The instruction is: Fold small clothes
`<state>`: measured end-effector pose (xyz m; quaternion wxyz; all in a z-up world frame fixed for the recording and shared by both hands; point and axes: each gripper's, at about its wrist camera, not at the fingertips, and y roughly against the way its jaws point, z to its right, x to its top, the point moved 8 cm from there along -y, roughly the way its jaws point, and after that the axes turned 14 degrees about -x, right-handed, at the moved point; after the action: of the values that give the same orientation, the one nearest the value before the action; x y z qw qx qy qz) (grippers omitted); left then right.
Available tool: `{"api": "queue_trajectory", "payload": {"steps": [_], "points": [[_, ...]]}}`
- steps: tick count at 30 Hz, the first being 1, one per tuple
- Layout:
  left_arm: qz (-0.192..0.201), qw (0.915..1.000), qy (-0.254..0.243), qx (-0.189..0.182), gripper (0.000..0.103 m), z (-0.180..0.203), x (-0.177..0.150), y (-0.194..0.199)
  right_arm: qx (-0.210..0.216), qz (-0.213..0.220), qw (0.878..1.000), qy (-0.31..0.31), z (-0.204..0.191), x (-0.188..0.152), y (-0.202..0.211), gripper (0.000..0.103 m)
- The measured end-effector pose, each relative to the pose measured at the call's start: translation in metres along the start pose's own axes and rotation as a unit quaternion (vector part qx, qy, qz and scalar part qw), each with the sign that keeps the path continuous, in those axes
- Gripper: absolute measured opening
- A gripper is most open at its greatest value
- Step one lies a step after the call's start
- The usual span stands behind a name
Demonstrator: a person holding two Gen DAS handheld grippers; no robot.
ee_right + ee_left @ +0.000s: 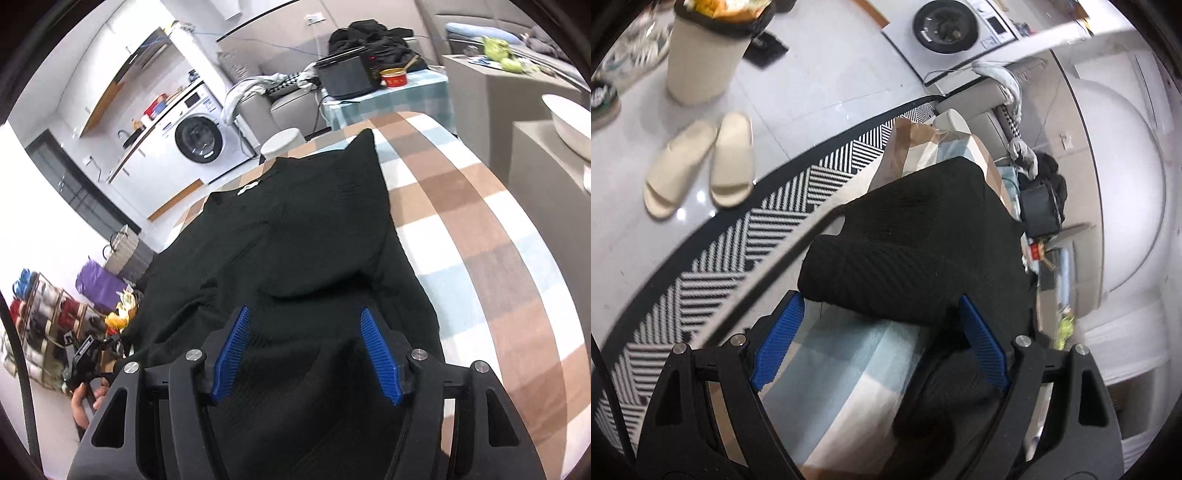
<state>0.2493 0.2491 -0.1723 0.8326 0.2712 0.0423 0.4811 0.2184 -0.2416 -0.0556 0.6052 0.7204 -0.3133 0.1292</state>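
Each black tool [879, 328] [304, 350] carries ribbed blue pads [380, 358], silver screws [420, 354] and triangular cut-outs.

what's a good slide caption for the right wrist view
Open right gripper hovering over a black ribbed knit garment spread on a brown, white and blue checked tablecloth.

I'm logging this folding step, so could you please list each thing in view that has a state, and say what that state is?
black garment: partly folded, sleeve laid across its body, lying on the checked cloth.
left gripper: open, empty, over the garment's edge.
right gripper: open, empty, above the garment.
washing machine: door shut.
bin: full to the top.
slippers: side by side on the floor.
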Motion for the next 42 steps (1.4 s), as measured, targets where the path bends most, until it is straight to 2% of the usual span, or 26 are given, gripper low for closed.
{"api": "queue_trajectory", "payload": {"steps": [2, 3, 4, 5, 7, 8, 11, 14, 18, 21, 23, 24, 25, 26, 27, 30, 31, 35, 40, 42], "points": [[0.015, 0.9998, 0.006, -0.005, 0.072, -0.001, 0.007, -0.005, 0.002, -0.004, 1.000, -0.014, 0.004, -0.005, -0.001, 0.065], [0.024, 0.9997, 0.007, -0.005, 0.063, -0.001, 0.009, -0.006, 0.004, -0.006, 1.000, -0.020, 0.006, -0.007, -0.002, 0.065], [0.032, 0.9995, 0.008, -0.003, 0.049, -0.001, 0.013, -0.006, 0.004, -0.009, 1.000, -0.023, 0.007, -0.010, -0.004, 0.065], [0.043, 0.9991, 0.004, 0.000, 0.040, 0.000, 0.016, -0.005, 0.002, -0.012, 1.000, -0.024, 0.009, -0.014, -0.006, 0.065], [0.060, 0.9979, -0.017, 0.014, 0.010, 0.006, 0.021, -0.002, -0.002, -0.016, 0.999, -0.029, 0.012, -0.019, -0.009, 0.065], [0.068, 0.9970, -0.031, 0.022, 0.006, 0.011, 0.023, -0.001, -0.001, -0.018, 0.999, -0.032, 0.013, -0.021, -0.009, 0.065], [0.102, 0.9910, -0.077, 0.039, 0.006, 0.036, 0.029, 0.009, 0.002, -0.020, 0.999, -0.032, 0.013, -0.028, -0.011, 0.065], [0.117, 0.9792, -0.159, 0.046, 0.005, 0.089, 0.031, 0.003, 0.001, -0.017, 0.999, -0.034, 0.014, -0.032, -0.011, 0.065], [0.107, 0.9603, -0.258, 0.012, 0.005, 0.176, 0.008, -0.018, 0.011, -0.025, 0.999, -0.033, 0.010, -0.038, -0.014, 0.065], [0.059, 0.9411, -0.331, -0.036, 0.005, 0.240, -0.037, -0.048, 0.014, -0.026, 0.999, -0.028, 0.008, -0.041, -0.012, 0.065], [0.001, 0.9265, -0.372, -0.059, 0.005, 0.265, -0.072, -0.073, 0.014, -0.023, 0.999, -0.025, 0.008, -0.041, -0.010, 0.065], [-0.025, 0.9205, -0.386, -0.057, 0.010, 0.271, -0.089, -0.087, 0.014, -0.021, 0.999, -0.025, 0.009, -0.041, -0.009, 0.065], [-0.059, 0.9148, -0.397, -0.046, 0.022, 0.271, -0.106, -0.103, 0.013, -0.018, 0.999, -0.026, 0.010, -0.041, -0.008, 0.065], [-0.077, 0.9129, -0.399, -0.040, 0.029, 0.269, -0.116, -0.110, 0.010, -0.019, 0.999, -0.029, 0.012, -0.042, -0.008, 0.065], [-0.088, 0.9129, -0.397, -0.032, 0.039, 0.264, -0.122, -0.116, 0.010, -0.020, 0.999, -0.031, 0.014, -0.042, -0.009, 0.065], [-0.079, 0.9199, -0.383, -0.026, 0.054, 0.252, -0.121, -0.112, 0.019, -0.018, 0.999, -0.036, 0.019, -0.043, -0.007, 0.065], [-0.074, 0.9241, -0.374, -0.020, 0.056, 0.246, -0.116, -0.109, 0.017, -0.014, 0.999, -0.037, 0.021, -0.044, -0.007, 0.065], [-0.062, 0.9340, -0.352, 0.013, 0.056, 0.215, -0.103, -0.094, 0.014, -0.022, 0.999, -0.046, 0.029, -0.044, -0.012, 0.065], [-0.038, 0.9372, -0.342, 0.054, 0.056, 0.160, -0.092, -0.061, 0.006, -0.019, 0.999, -0.035, 0.031, -0.041, -0.012, 0.065], [-0.031, 0.9354, -0.345, 0.070, 0.056, 0.141, -0.091, -0.046, 0.005, -0.022, 0.999, -0.034, 0.034, -0.041, -0.010, 0.065]]}}
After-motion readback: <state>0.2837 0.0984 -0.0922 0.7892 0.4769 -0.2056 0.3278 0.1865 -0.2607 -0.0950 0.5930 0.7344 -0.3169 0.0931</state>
